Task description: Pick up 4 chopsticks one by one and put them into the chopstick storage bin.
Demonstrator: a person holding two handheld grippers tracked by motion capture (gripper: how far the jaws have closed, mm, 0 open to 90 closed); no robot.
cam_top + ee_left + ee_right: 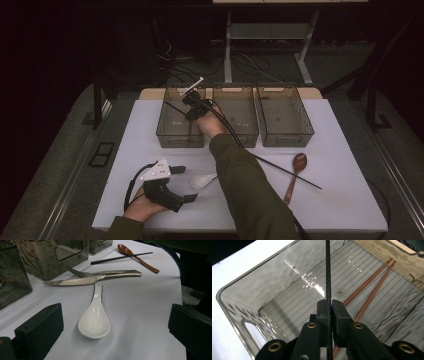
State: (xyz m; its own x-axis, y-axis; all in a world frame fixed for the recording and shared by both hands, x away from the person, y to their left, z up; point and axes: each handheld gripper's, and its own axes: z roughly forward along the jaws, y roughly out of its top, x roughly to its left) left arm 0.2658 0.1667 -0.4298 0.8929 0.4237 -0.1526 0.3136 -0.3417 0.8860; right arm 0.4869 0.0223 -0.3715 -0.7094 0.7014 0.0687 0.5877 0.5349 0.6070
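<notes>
Olive sleeves [247, 187] — black jaws, brass screws [311, 325]

Counter [340, 200]: white. Bins [285, 117]: smoky translucent grey, ribbed floor. Soup spoon [94, 317]: glossy white. Wooden spoon [295, 175]: reddish brown. Chopstick in right tongs [327, 270]: black. Chopstick pair in bin [372, 287]: red-brown. Knife [75, 281], fork [107, 272]: silver. Tongs [328, 305]: black.

From the high view we look forward and down over the whole counter [150, 125]. The left gripper view sits low and close, facing across the counter at a white spoon [94, 317], shared with the high view. The right gripper view looks steeply down, close, into the left bin [242, 290].
</notes>
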